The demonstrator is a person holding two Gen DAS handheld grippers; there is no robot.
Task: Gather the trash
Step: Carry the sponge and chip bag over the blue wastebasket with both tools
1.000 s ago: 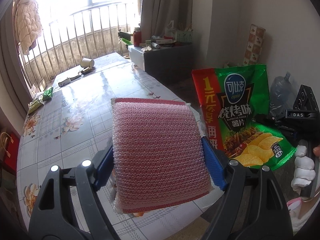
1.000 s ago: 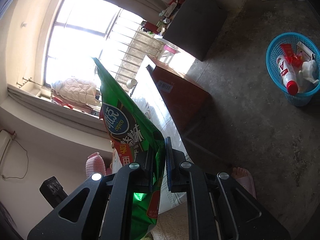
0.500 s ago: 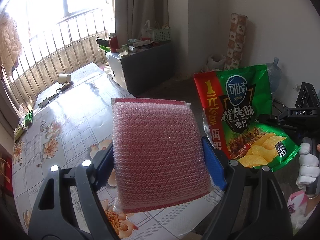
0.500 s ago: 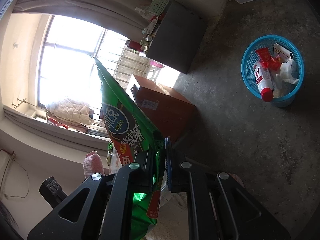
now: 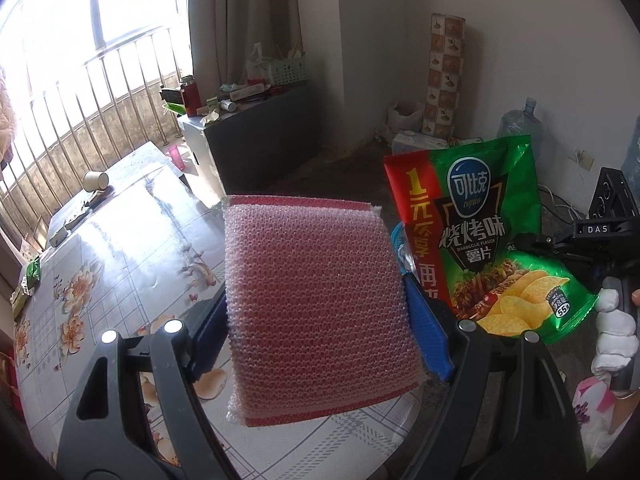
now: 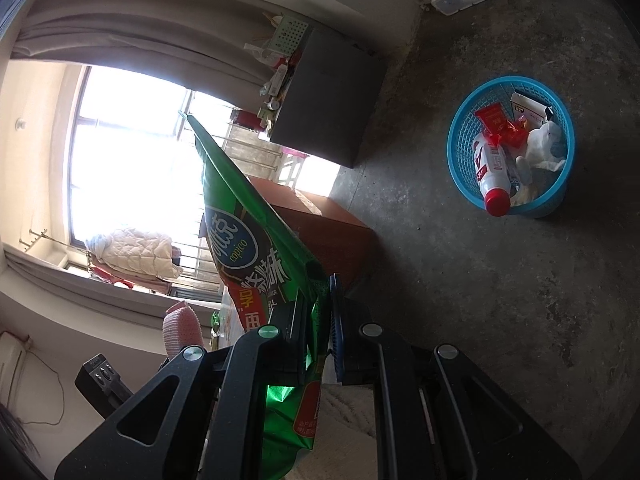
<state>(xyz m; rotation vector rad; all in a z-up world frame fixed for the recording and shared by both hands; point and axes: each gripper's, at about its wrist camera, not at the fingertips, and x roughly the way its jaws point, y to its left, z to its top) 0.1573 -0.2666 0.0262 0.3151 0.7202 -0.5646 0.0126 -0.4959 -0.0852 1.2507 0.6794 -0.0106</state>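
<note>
Left gripper (image 5: pixel 316 320): blue-padded fingers (image 5: pixel 426 336) clamped on either side edge of a pink sponge pad (image 5: pixel 316 304) wrapped in bubble film. Pad held clear of the bench (image 5: pixel 120 264), face toward the camera, top edge tilted slightly away.

Right gripper (image 6: pixel 318 328): jaws pressed together on a green chip bag (image 6: pixel 244 240), pinching it near its lower part. Bag stands up and away from the fingers, edge-on to this camera. In the left wrist view the same bag (image 5: pixel 480 240) shows its front: red strip down one side, blue round logo, chips printed at the bottom; it hangs just right of the sponge pad. A white-gloved hand (image 5: pixel 614 336) grips the right tool's handle at the frame edge.

Under the left gripper: bench with a flower-patterned cover. A paper cup (image 5: pixel 95 180) lies on its side at the far end; small green packets (image 5: pixel 33 274) near the left edge.

Floor, right wrist view: bare concrete. A blue mesh basket (image 6: pixel 464 132) stands well apart from the right gripper, up and to the right. Inside it, a white bottle with a red cap (image 6: pixel 494 172), a red wrapper (image 6: pixel 496 122), a small box (image 6: pixel 528 110), crumpled white material (image 6: pixel 546 146).

Further out: dark cabinet (image 5: pixel 260 136) against the curtain wall with clutter on top, barred window (image 5: pixel 80 80), water jug (image 5: pixel 520 128) in the corner. The pink pad (image 6: pixel 182 328) is also visible at lower left of the right wrist view.
</note>
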